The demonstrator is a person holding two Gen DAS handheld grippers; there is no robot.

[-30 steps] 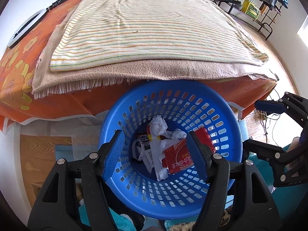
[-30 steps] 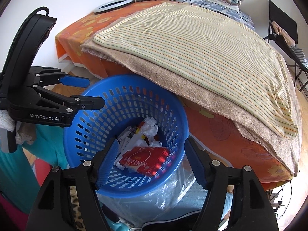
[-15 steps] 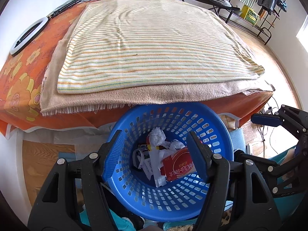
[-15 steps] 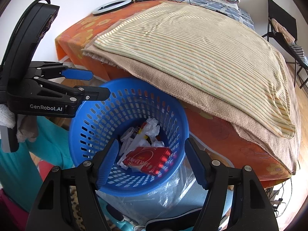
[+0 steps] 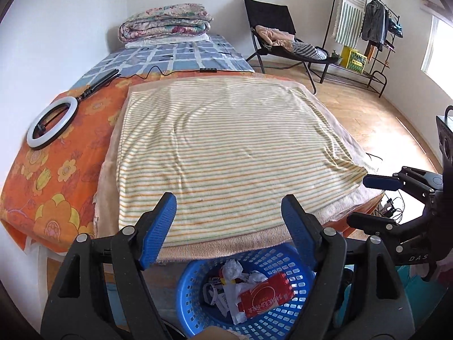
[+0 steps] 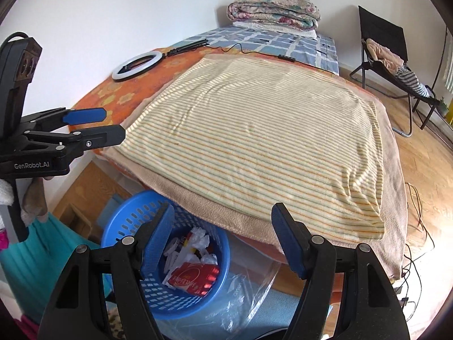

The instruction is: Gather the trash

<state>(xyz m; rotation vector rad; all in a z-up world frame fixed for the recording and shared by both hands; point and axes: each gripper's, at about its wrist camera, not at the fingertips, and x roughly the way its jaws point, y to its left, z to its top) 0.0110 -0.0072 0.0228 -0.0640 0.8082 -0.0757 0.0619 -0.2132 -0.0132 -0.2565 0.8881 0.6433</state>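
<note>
A blue plastic basket [image 5: 286, 323] stands on the floor at the foot of the bed; it also shows in the right wrist view [image 6: 127, 223]. It holds a red packet [image 5: 264, 297], crumpled white paper [image 5: 232, 269] and other scraps. My left gripper [image 5: 228, 226] is open and empty, raised above the basket over the bed's edge. My right gripper [image 6: 222, 235] is open and empty, also above the basket. Each gripper shows in the other's view, the right one [image 5: 376, 198] and the left one [image 6: 93, 126].
A striped blanket [image 5: 226, 147] lies on a beige one over an orange flowered sheet [image 5: 56, 175]. A ring light [image 5: 52, 123] lies on the bed's left. Folded quilts [image 5: 167, 21], a black chair [image 5: 271, 34] and a clothes rack [image 5: 365, 28] stand behind. A clear plastic bag [image 6: 243, 303] lies by the basket.
Both grippers have lifted and tilted up from the basket; the views now take in the whole bed and room. Both stay open and empty.
</note>
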